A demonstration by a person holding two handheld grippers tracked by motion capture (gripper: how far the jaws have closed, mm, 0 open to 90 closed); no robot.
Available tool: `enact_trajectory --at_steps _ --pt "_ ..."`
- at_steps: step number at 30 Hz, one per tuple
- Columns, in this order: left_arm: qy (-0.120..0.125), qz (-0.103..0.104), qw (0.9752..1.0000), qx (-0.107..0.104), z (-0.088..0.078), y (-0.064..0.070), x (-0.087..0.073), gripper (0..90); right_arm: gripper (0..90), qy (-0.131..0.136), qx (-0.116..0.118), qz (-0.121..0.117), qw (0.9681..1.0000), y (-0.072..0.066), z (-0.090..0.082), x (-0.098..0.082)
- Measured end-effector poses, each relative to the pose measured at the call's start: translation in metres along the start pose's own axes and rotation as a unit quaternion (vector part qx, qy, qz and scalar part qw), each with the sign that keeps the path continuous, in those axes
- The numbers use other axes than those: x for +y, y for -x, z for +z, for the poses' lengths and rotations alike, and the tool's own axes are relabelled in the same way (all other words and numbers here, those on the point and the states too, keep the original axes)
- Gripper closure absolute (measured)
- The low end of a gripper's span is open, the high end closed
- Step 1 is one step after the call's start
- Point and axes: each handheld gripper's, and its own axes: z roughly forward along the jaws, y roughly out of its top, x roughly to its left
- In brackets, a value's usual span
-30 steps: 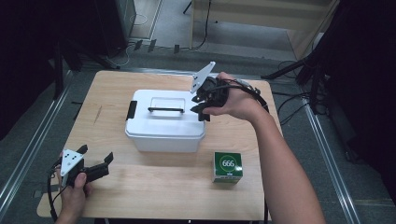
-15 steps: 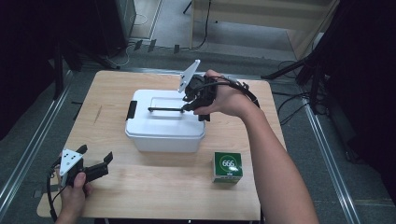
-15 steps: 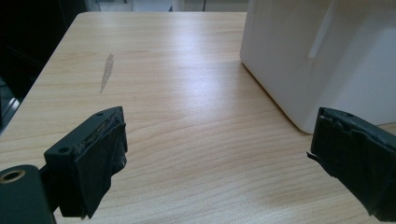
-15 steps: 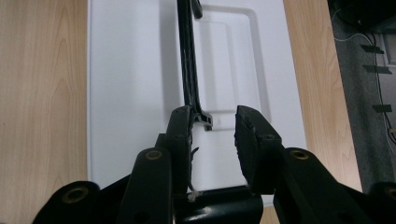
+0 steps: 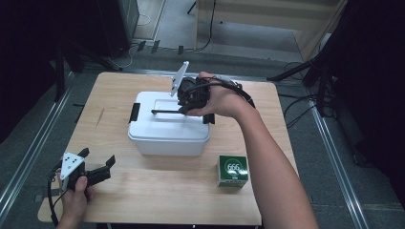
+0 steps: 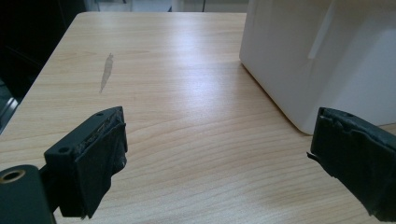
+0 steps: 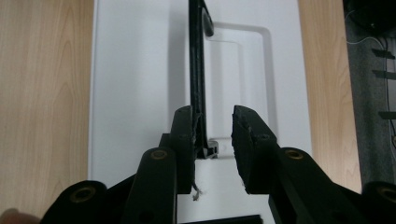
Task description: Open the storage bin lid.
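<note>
A white lidded box (image 5: 167, 136) stands mid-table, with a black carry handle (image 5: 165, 112) on its lid. My right gripper (image 5: 185, 104) hangs over the lid at the handle's right end. In the right gripper view the handle (image 7: 197, 70) runs up from between the jaws of that gripper (image 7: 212, 126). It lies against the left-hand pad, with a gap to the other one. These jaws have just been closing with the handle between them. My left gripper (image 5: 99, 156) rests open near the front left corner, nothing between its jaws (image 6: 219, 154), facing the box's wall (image 6: 299, 56).
A small green carton (image 5: 232, 170) marked 666 stands on the wooden table (image 5: 143, 191) in front of the box, to its right. Metal rails run along the floor on both sides. Cables lie on the floor at the right.
My right gripper has moved left from the box's right end over the lid, and its jaws now straddle the handle's end. The left gripper has not moved.
</note>
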Motion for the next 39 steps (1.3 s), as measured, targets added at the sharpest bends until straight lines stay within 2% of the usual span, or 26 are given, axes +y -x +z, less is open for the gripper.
enact_trajectory --at_steps 2,3,7,8,13,18,20,23,24,26,31,35,36,39 --pt "0.0 -0.001 1.0 -0.001 0.0 0.0 0.0 4.5 71.3 -0.011 -0.004 -0.003 0.9999 -0.002 0.003 0.003" --pt "0.0 -0.001 1.0 -0.001 0.0 0.0 0.0 4.5 71.4 -0.011 -0.004 -0.009 0.9999 -0.002 0.004 0.004" --pt "0.0 -0.001 1.0 -0.001 0.0 0.0 0.0 4.5 72.1 -0.016 0.001 -0.005 0.9999 -0.003 0.009 0.011" --pt "0.0 -0.001 1.0 -0.002 0.0 0.0 0.0 4.5 72.3 -0.013 0.004 -0.01 0.9998 -0.002 0.01 0.012" --pt "0.0 -0.002 1.0 -0.002 0.0 -0.001 0.0 4.5 73.4 -0.019 0.002 -0.011 0.9998 -0.003 0.015 0.021" --pt "0.0 -0.005 1.0 -0.002 0.0 -0.001 0.0 4.5 77.8 -0.027 0.006 -0.019 0.9994 -0.003 0.021 0.029" --pt "0.0 -0.005 1.0 -0.002 0.0 -0.001 0.0 4.5 77.9 -0.034 0.006 -0.012 0.9993 -0.004 0.021 0.03" --pt "0.0 -0.005 1.0 -0.002 0.0 -0.001 0.0 4.5 78.8 -0.036 0.003 -0.022 0.9991 -0.002 0.025 0.032" --pt "0.0 -0.005 1.0 -0.003 0.0 -0.001 0.0 4.5 79.1 -0.04 0.002 -0.013 0.9991 -0.003 0.026 0.033" --pt "-0.002 -0.004 1.0 -0.003 0.0 -0.001 0.0 4.5 79.3 -0.033 0.004 -0.022 0.9992 -0.002 0.028 0.035" --pt "-0.002 -0.004 1.0 -0.004 0.0 -0.001 0.0 4.5 83.0 -0.041 -0.003 -0.012 0.9991 -0.002 0.031 0.039" --pt "-0.003 -0.004 1.0 -0.006 0.0 -0.001 0.0 4.5 84.9 -0.039 -0.009 -0.02 0.999 0.0 0.033 0.04" --pt "-0.003 -0.004 1.0 -0.006 0.0 -0.001 0.0 4.5 85.3 -0.041 -0.012 -0.012 0.999 0.0 0.032 0.04" --pt "-0.004 -0.005 1.0 -0.004 0.001 -0.001 0.0 4.5 85.6 -0.04 -0.01 -0.011 0.9991 0.002 0.031 0.04"
